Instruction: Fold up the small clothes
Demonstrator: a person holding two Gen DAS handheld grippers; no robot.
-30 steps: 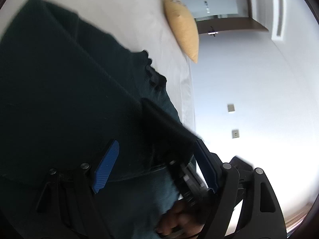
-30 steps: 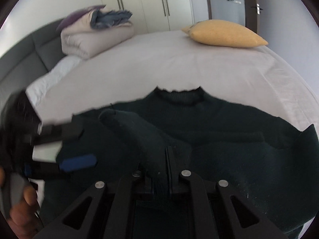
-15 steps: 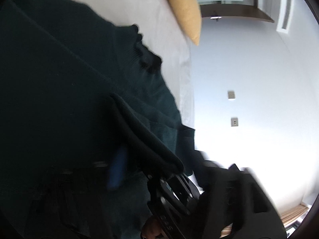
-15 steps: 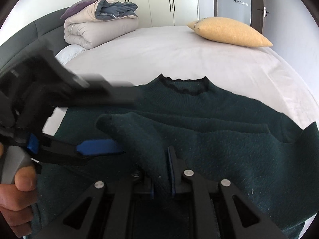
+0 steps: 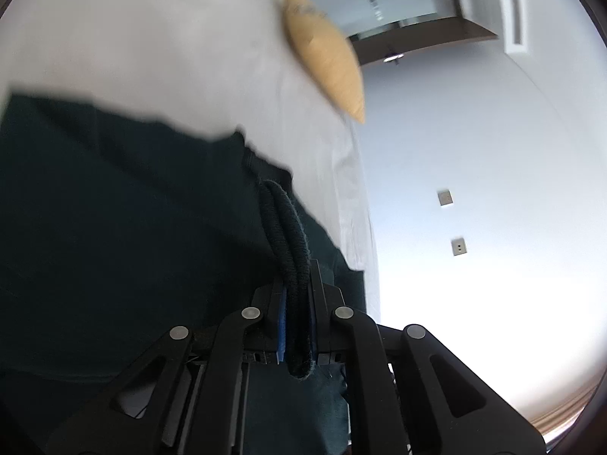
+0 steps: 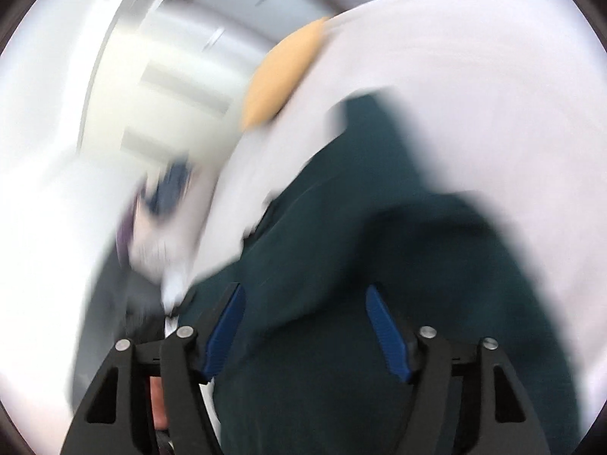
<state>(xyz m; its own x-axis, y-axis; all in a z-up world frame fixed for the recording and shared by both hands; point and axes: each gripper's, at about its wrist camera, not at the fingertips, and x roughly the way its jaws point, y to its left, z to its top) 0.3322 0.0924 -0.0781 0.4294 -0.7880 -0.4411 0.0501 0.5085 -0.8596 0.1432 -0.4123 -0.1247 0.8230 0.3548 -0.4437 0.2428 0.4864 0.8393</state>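
Note:
A dark green knit sweater [image 5: 114,227] lies spread on a white bed [image 5: 170,49]. In the left wrist view my left gripper [image 5: 296,303] is shut on a doubled fold of the sweater's edge [image 5: 286,227], which stands up as a thick ridge between the blue pads. The right wrist view is heavily blurred and rolled. There my right gripper [image 6: 303,303] hangs over the sweater [image 6: 379,265] with its jaws opening, blue pads [image 6: 383,330] wide apart and pressing on nothing.
A yellow pillow [image 5: 326,60] rests at the far side of the bed, blurred in the right wrist view [image 6: 280,79]. A pile of folded bedding [image 6: 159,204] shows as a smear. A white wall with two small plates [image 5: 451,223] lies beyond the bed's edge.
My left gripper closed on the sweater fold and lifted a little. My right gripper let go of that fold, opened, rolled and swung quickly sideways.

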